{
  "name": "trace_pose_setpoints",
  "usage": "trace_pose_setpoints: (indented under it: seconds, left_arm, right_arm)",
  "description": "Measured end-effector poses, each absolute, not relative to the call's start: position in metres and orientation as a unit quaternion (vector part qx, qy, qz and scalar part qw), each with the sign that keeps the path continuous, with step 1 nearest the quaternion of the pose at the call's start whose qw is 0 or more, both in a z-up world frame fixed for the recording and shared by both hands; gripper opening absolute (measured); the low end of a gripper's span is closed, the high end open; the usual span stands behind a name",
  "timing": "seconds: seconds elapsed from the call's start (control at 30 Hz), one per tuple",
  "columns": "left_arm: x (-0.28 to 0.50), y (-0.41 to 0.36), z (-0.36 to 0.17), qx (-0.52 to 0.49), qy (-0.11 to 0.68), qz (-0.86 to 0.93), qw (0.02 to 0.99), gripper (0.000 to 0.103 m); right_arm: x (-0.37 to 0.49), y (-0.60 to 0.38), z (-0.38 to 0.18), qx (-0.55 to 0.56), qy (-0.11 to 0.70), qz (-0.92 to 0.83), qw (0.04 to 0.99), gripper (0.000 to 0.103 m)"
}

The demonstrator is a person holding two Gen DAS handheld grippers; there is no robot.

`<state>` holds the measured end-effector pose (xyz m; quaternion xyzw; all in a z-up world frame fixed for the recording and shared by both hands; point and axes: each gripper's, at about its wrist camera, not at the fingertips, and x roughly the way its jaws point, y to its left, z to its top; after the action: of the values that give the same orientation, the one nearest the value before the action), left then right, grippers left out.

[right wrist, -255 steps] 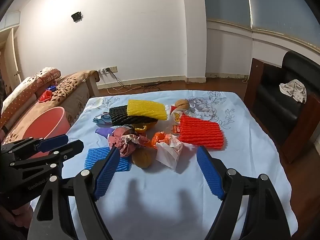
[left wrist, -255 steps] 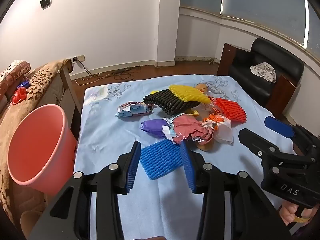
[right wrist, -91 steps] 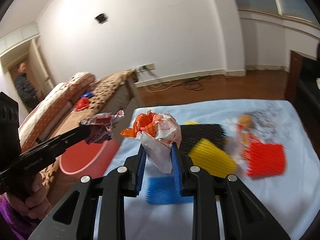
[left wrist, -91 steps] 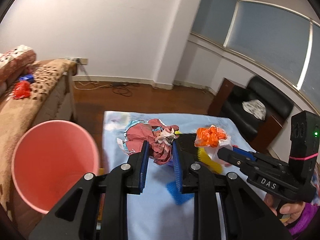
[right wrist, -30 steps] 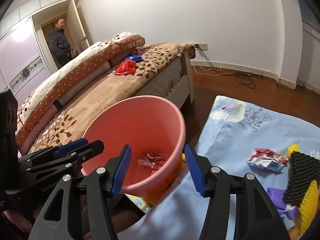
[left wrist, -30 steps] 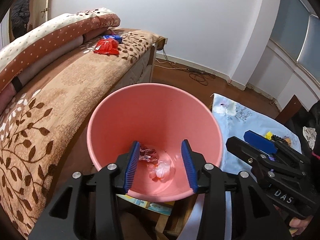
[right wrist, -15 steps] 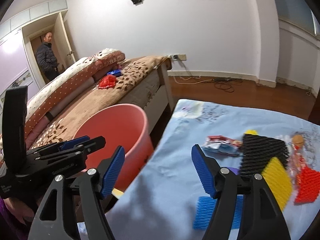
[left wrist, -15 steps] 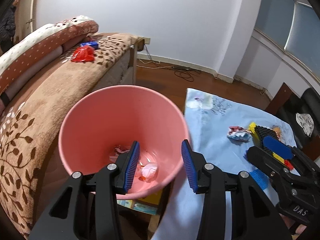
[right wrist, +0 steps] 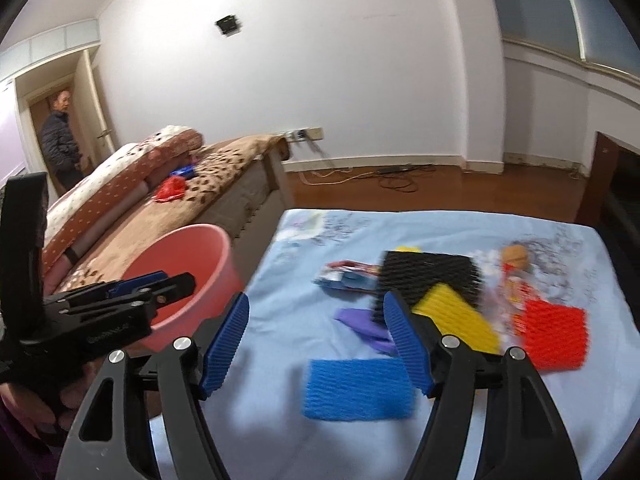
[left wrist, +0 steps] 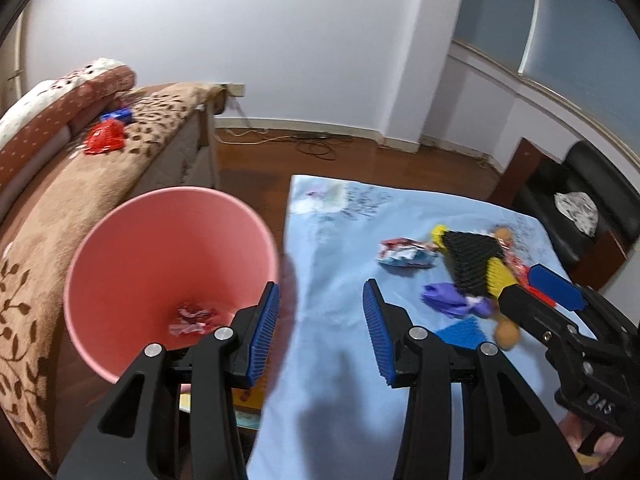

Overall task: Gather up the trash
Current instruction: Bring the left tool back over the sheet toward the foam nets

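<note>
My left gripper (left wrist: 320, 336) is open and empty, above the table's left edge beside the pink bucket (left wrist: 132, 240), which holds crumpled wrappers (left wrist: 192, 320). My right gripper (right wrist: 316, 344) is open and empty over the blue tablecloth (right wrist: 280, 304), just behind a blue foam net (right wrist: 356, 390). Other trash lies on the cloth: a purple piece (right wrist: 360, 326), black net (right wrist: 432, 276), yellow net (right wrist: 456, 320), red net (right wrist: 554, 336) and a crumpled red-blue wrapper (right wrist: 344, 274). The wrapper (left wrist: 404, 252), purple piece (left wrist: 448, 300) and black net (left wrist: 472, 260) also show in the left wrist view.
A bed with a brown patterned blanket (left wrist: 52, 200) stands left of the bucket. A black armchair (left wrist: 580, 200) is at the right. A person (right wrist: 60, 140) stands in the doorway at far left. A small brown round item (right wrist: 516, 256) lies at the cloth's back right.
Both grippers have swung right, away from the bucket and towards the table. The trash on the cloth now sits nearer the middle of both views. Both stay open and empty.
</note>
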<state>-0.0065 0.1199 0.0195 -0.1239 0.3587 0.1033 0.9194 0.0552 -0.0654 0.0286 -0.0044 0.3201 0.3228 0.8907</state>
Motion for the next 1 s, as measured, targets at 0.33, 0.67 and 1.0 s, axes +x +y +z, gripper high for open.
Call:
trace_pose_setpoints:
  seconds: [0.33, 0.67, 1.0]
  left_arm:
    - [0.004, 0.078, 0.01, -0.11, 0.376, -0.004, 0.92, 0.044]
    - [0.023, 0.053, 0.002, -0.098, 0.4, -0.049, 0.91, 0.044]
    - [0.066, 0.034, 0.002, -0.099, 0.398, -0.079, 0.909, 0.044]
  right_arm:
    - [0.061, -0.136, 0.007, 0.012, 0.346, 0.237, 0.908, 0.069]
    - [0.068, -0.167, -0.006, 0.025, 0.355, 0.208, 0.911, 0.069]
    - [0.073, -0.18, -0.016, 0.045, 0.362, 0.213, 0.906, 0.069]
